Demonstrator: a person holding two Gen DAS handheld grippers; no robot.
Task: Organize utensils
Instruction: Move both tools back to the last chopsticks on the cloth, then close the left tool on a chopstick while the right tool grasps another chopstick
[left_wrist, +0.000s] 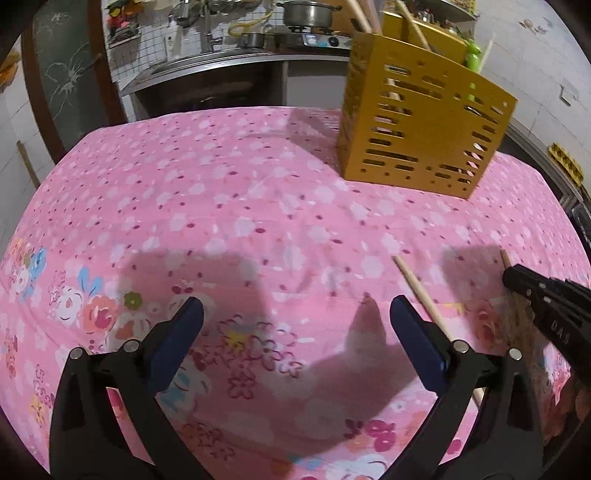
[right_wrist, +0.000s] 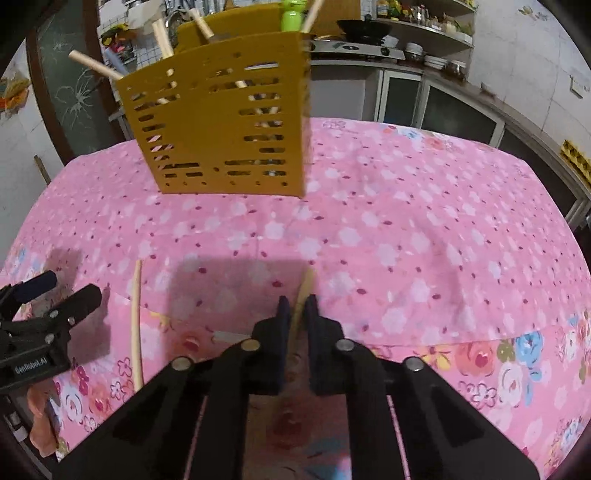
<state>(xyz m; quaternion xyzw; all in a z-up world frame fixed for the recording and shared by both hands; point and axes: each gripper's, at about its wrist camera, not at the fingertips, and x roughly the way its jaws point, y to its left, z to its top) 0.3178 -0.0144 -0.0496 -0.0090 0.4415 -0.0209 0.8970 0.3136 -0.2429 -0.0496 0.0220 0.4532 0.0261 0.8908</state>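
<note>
A yellow slotted utensil holder (left_wrist: 421, 122) stands at the far right of the pink floral table; in the right wrist view the holder (right_wrist: 221, 118) holds several wooden-handled utensils. One wooden chopstick (left_wrist: 424, 299) lies on the cloth by my left gripper's right finger; it also shows in the right wrist view (right_wrist: 136, 325). My left gripper (left_wrist: 295, 314) is open and empty just above the cloth. My right gripper (right_wrist: 297, 310) is shut on a second wooden chopstick (right_wrist: 304, 286), whose tip sticks out ahead of the fingers. The right gripper also shows in the left wrist view (left_wrist: 517, 273).
The pink floral tablecloth (left_wrist: 221, 206) covers the whole table. Behind it are a kitchen counter with a sink (left_wrist: 221, 59), a steel pot on a stove (left_wrist: 306, 14), and shelves with dishes (right_wrist: 424, 51). The left gripper shows at the right wrist view's left edge (right_wrist: 51, 291).
</note>
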